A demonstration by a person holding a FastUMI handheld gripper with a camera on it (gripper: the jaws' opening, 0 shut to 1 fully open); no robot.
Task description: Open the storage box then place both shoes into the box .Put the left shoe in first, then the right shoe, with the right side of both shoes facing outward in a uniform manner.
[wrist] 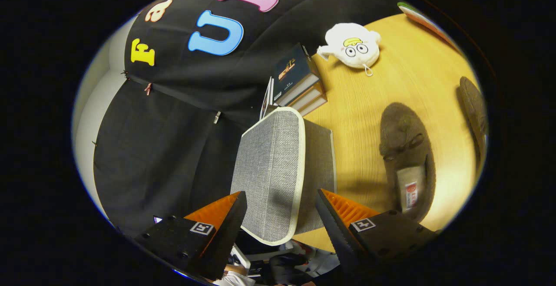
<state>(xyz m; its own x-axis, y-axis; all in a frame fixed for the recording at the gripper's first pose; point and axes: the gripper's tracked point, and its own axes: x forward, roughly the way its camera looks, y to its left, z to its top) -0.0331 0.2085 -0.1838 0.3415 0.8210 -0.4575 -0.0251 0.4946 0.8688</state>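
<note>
A grey fabric storage box (320,169) with a white-trimmed lid (269,169) stands on the wooden table (360,116). My gripper (280,199) is open, and the near end of the lid sits between its two fingers. One fingertip (236,205) is at the lid's outer edge, the other (325,203) against the box's side wall. I cannot see either one pressing. A brown furry shoe (406,156) with a small bow lies on the table beside the box, its opening toward me. The second brown shoe (473,108) lies farther out on the table.
A stack of books (299,82) stands just beyond the box against the black cloth wall. A white plush toy (354,45) lies on the table past the books. A colourful flat object (419,17) sits at the table's far end.
</note>
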